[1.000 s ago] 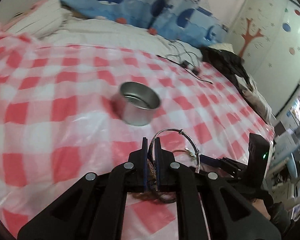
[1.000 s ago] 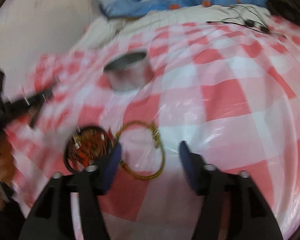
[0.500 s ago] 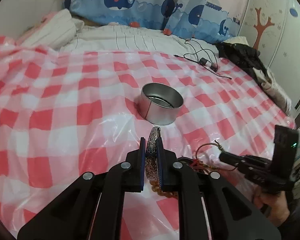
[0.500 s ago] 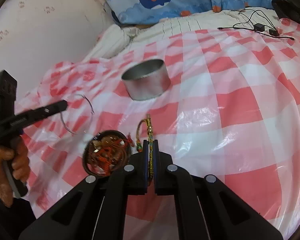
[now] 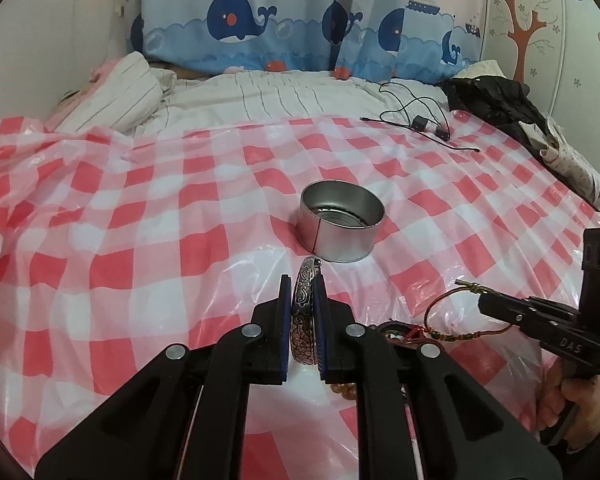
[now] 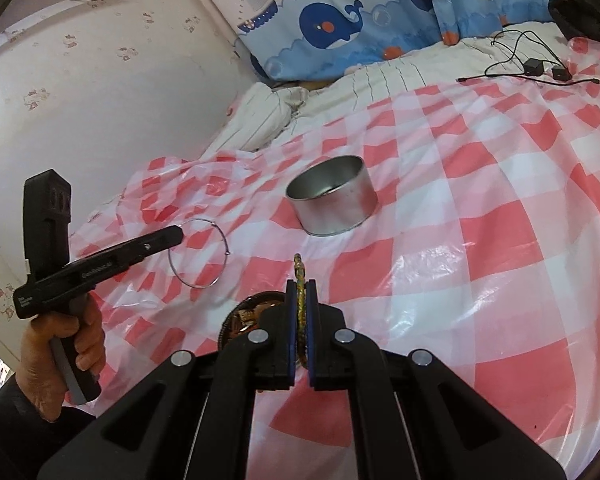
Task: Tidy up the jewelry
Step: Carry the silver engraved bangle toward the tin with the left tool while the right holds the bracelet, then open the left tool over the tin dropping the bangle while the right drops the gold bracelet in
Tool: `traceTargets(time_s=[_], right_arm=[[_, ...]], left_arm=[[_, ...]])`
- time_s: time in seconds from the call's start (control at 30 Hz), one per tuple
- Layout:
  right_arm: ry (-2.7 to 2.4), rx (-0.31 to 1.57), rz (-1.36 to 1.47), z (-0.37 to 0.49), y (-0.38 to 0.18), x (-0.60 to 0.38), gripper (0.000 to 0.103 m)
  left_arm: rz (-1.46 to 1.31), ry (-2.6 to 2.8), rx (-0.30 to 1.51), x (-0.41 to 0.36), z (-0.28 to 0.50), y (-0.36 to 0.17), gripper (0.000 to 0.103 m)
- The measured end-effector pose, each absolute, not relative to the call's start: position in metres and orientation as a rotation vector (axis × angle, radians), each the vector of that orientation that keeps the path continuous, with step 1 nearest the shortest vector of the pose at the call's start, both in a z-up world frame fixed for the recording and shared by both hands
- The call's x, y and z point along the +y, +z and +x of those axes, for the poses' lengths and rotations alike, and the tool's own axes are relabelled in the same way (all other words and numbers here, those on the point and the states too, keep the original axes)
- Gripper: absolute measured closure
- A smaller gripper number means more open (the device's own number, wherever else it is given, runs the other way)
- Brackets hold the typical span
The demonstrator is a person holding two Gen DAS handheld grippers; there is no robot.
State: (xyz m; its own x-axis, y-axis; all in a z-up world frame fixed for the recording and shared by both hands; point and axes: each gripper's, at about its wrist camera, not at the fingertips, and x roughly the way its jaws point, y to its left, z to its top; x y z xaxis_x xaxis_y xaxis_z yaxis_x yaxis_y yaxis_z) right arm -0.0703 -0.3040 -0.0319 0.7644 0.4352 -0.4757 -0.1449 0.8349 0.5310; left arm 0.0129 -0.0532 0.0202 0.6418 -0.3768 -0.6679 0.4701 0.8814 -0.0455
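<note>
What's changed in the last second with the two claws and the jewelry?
The right claw closed on the braided cord bracelet and lifted it off the checked sheet. The left claw keeps its grip on the silver bangle. The metal tin stays put.

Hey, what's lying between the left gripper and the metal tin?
Nothing: in the left wrist view only bare checked plastic sheet lies between the left gripper, shut on a silver bangle, and the metal tin.

Tin (image 5: 342,220) on checked sheet (image 5: 140,240), pillows (image 5: 260,32) behind, cables (image 5: 416,116) far right
</note>
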Motion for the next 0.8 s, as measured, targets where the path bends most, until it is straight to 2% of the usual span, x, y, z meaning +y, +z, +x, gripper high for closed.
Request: traceTargets(time_s=[0.8], right_arm=[[0.408, 0.599, 0.48, -0.033, 0.007, -0.312, 0.098]], left_arm=[[0.176, -0.483, 0.671, -0.093, 0.024, 0.03, 0.094]])
